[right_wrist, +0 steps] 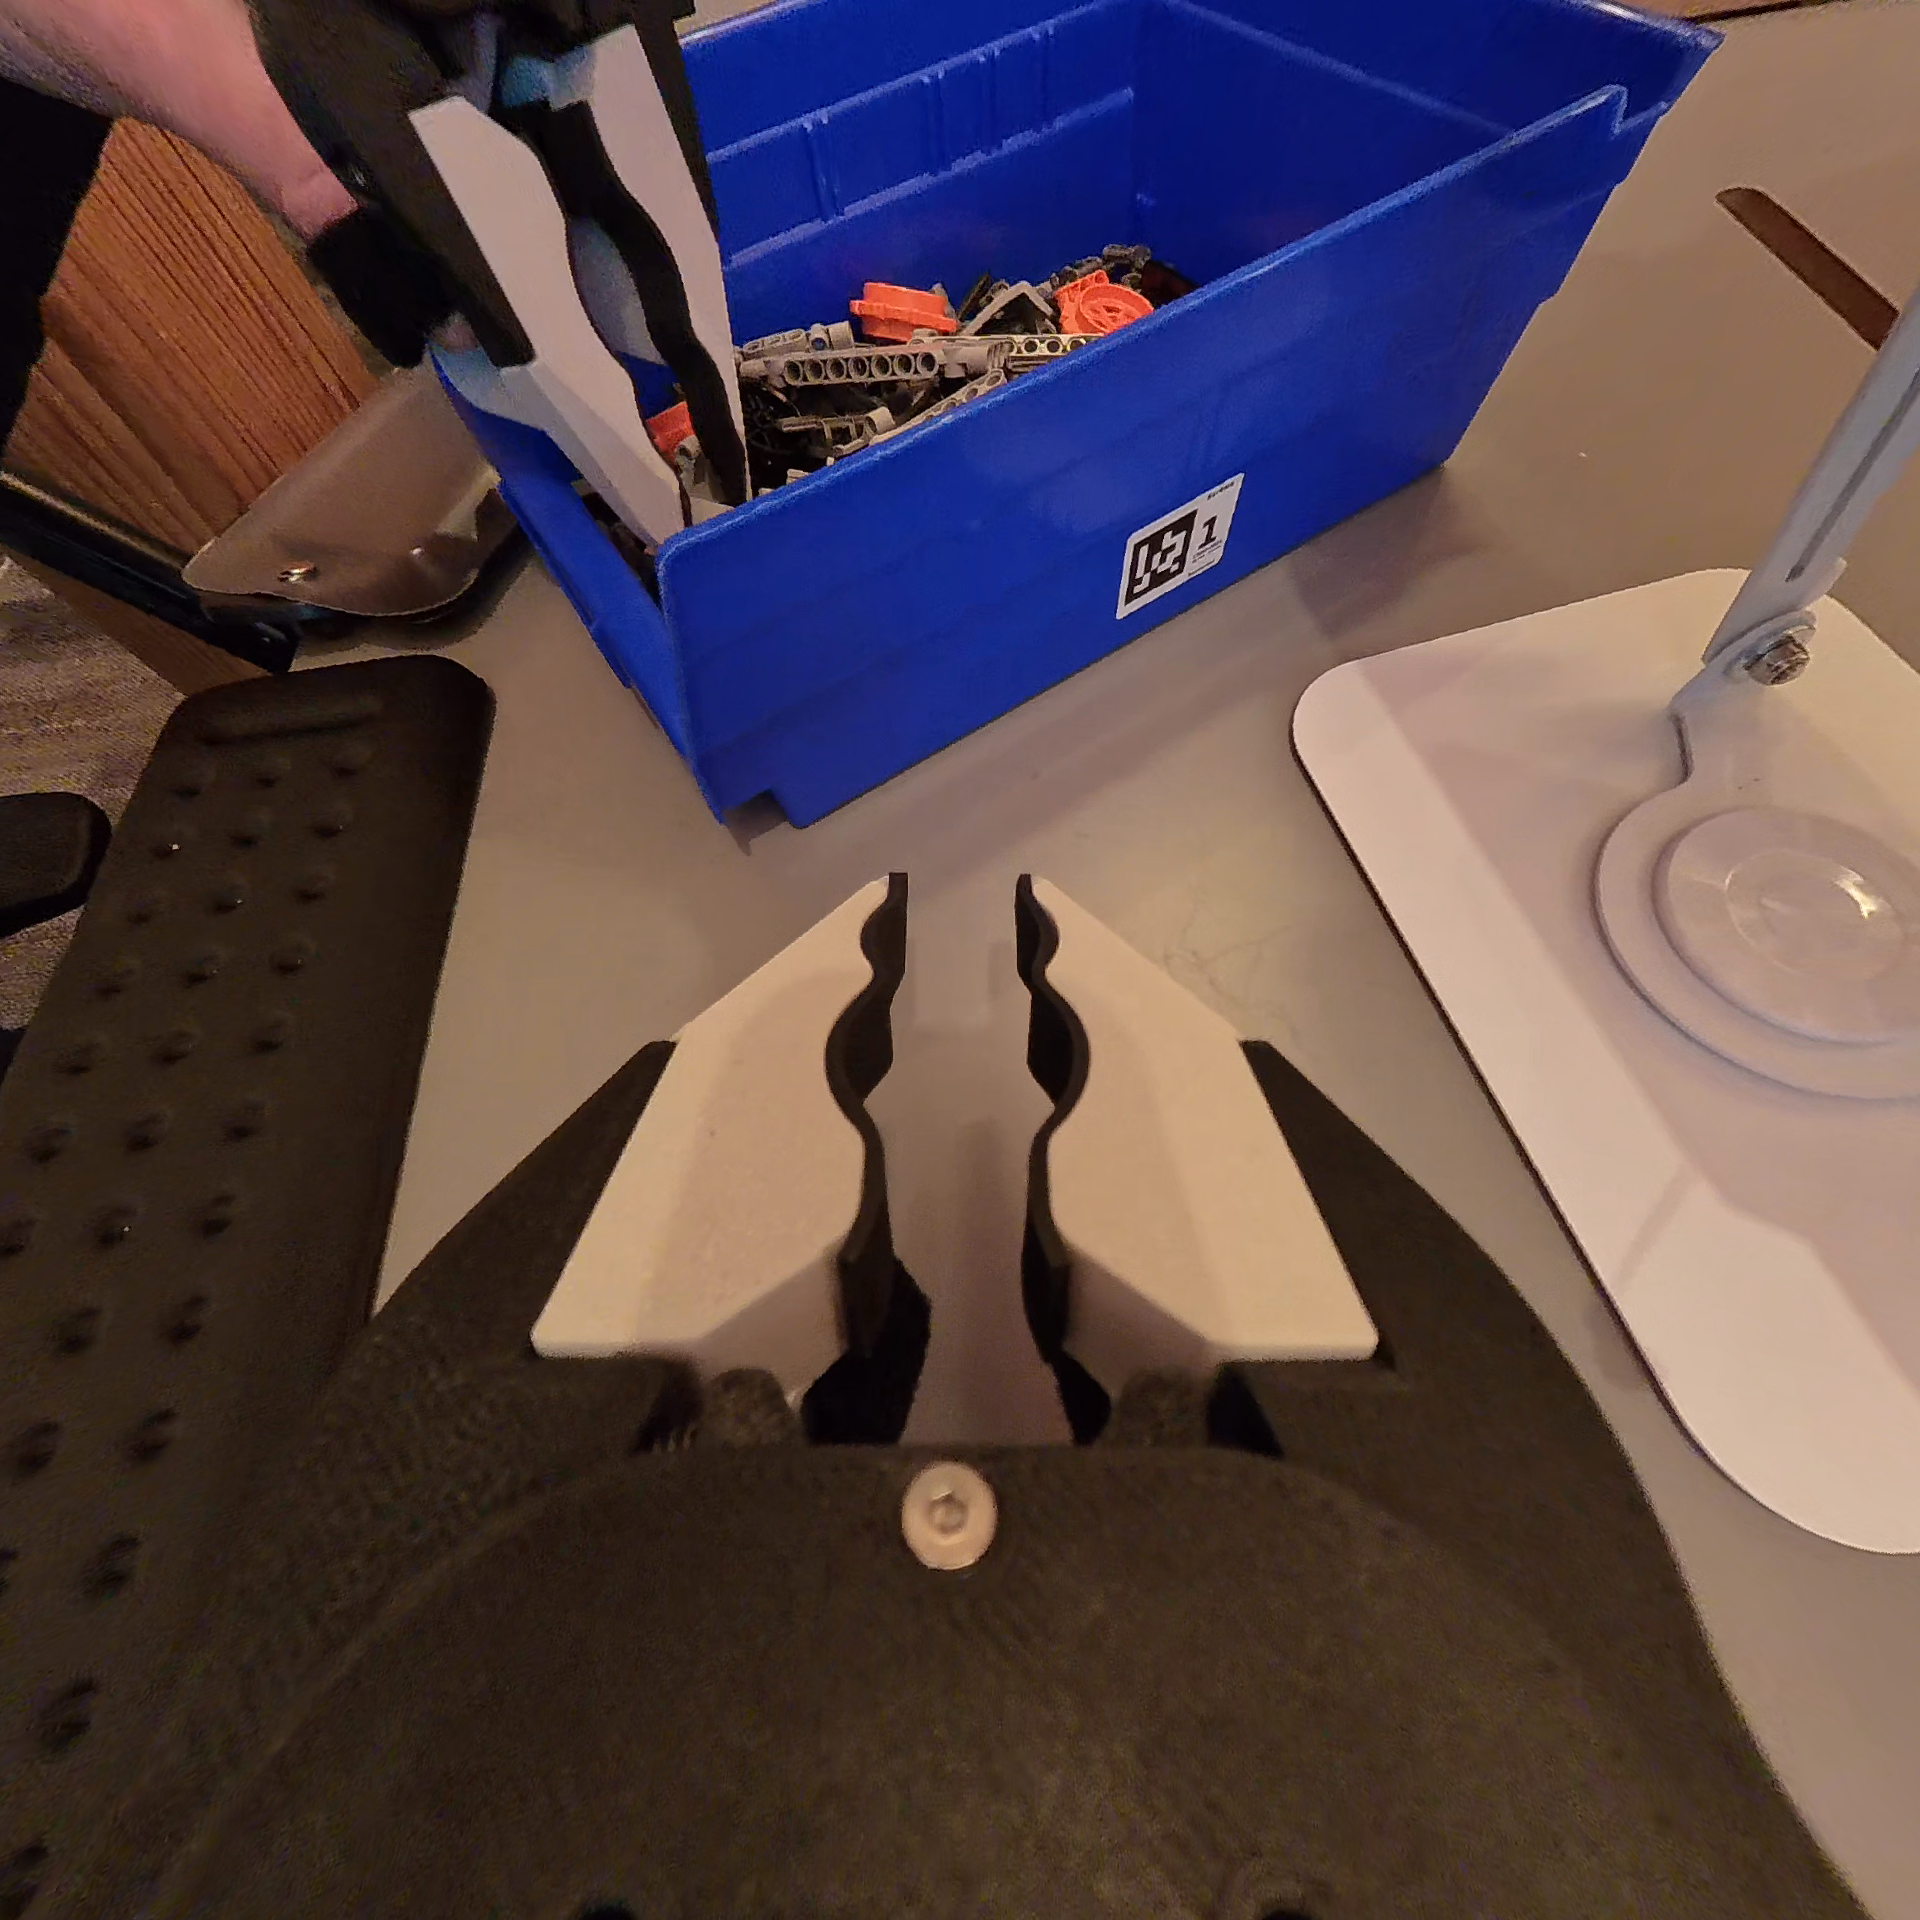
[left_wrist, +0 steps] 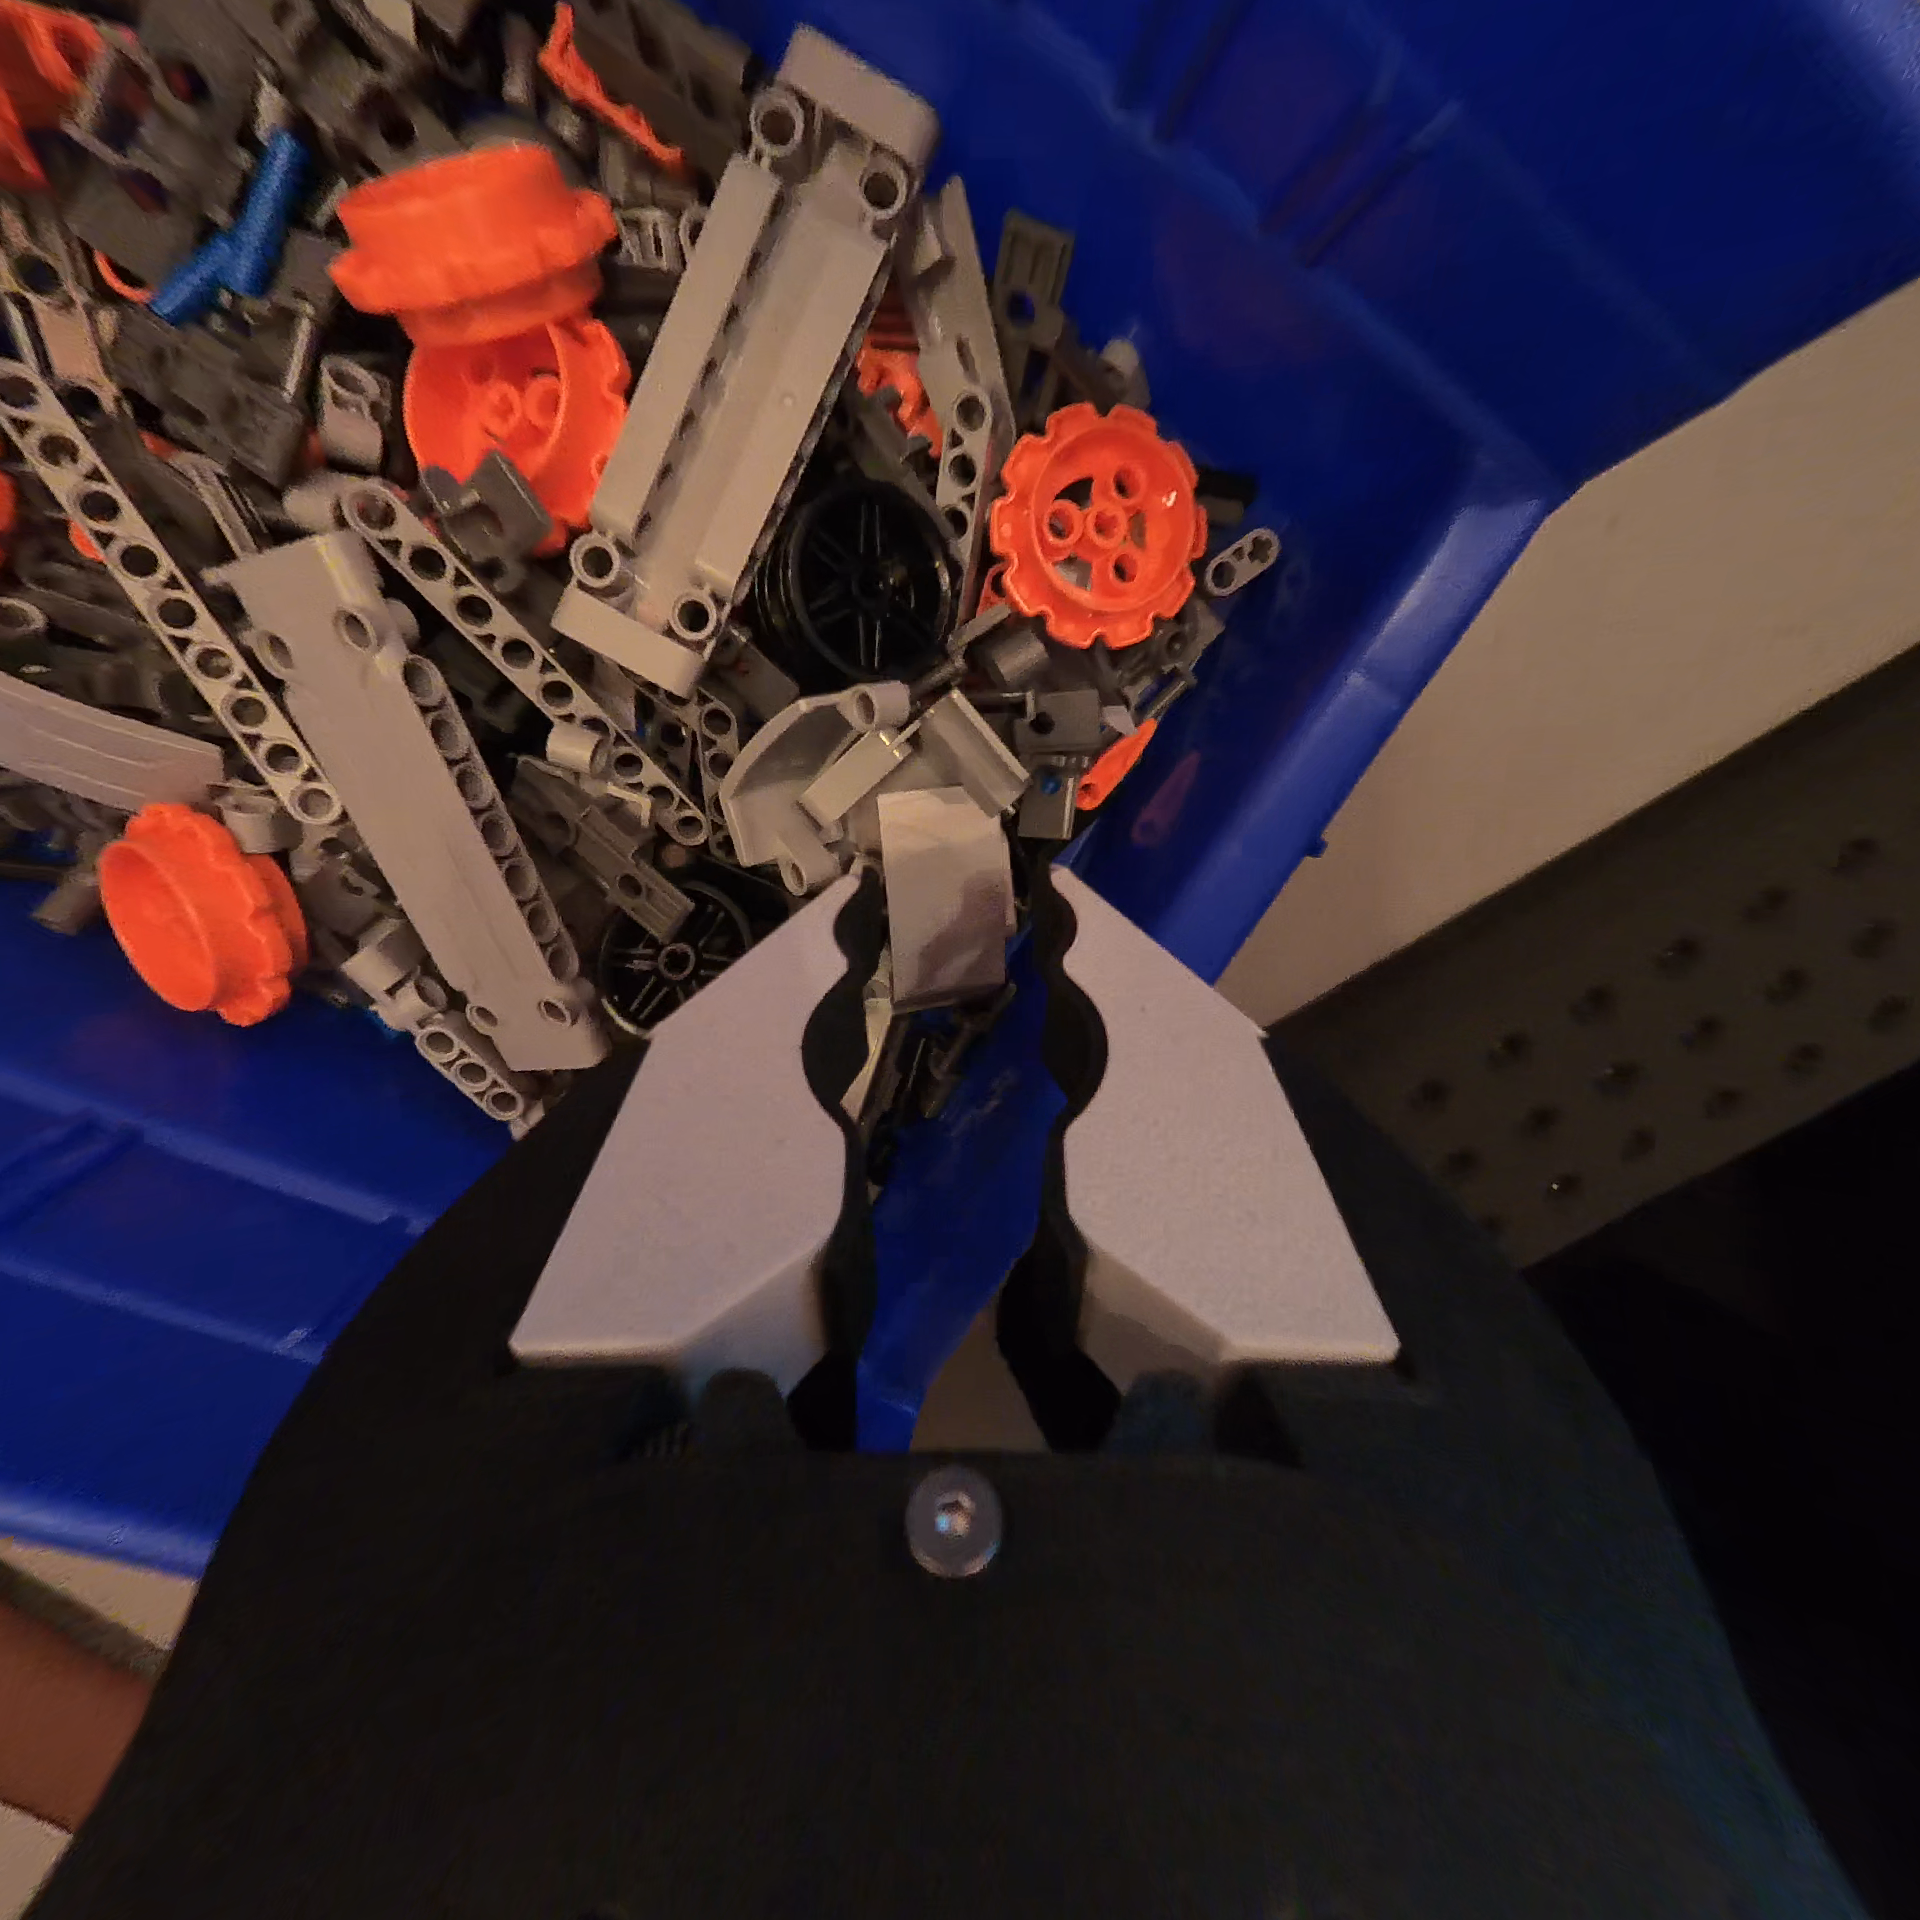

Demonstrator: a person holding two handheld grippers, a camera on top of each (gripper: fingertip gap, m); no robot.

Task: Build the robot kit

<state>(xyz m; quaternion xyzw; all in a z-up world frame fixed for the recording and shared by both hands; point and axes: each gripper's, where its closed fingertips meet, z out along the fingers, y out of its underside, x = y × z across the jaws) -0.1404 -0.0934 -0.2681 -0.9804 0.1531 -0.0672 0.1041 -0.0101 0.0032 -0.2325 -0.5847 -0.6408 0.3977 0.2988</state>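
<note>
A blue plastic bin (left_wrist: 1351, 260) holds a heap of grey, black and orange construction-toy parts. My left gripper (left_wrist: 956, 883) reaches into the bin's near corner, and its fingers are closed on a small grey curved panel piece (left_wrist: 945, 920) at the edge of the heap. An orange toothed wheel (left_wrist: 1096, 525) and a black spoked wheel (left_wrist: 868, 587) lie just beyond it. In the right wrist view the left gripper (right_wrist: 707, 499) dips into the bin (right_wrist: 935, 582), held by a hand (right_wrist: 156, 83). My right gripper (right_wrist: 961, 883) is open and empty, low over the grey table in front of the bin.
A black perforated mat (right_wrist: 208, 1039) lies left of the right gripper and also shows in the left wrist view (left_wrist: 1662, 987). A white stand base (right_wrist: 1558, 1039) with a metal arm sits at the right. A square marker sticker (right_wrist: 1179, 545) is on the bin's front. A metal plate (right_wrist: 353, 530) lies left of the bin. Left tips to right tips: about 15 cm. The black spoked wheel (left_wrist: 868, 587) is about 5 cm from my left fingertips and 15 cm from my right.
</note>
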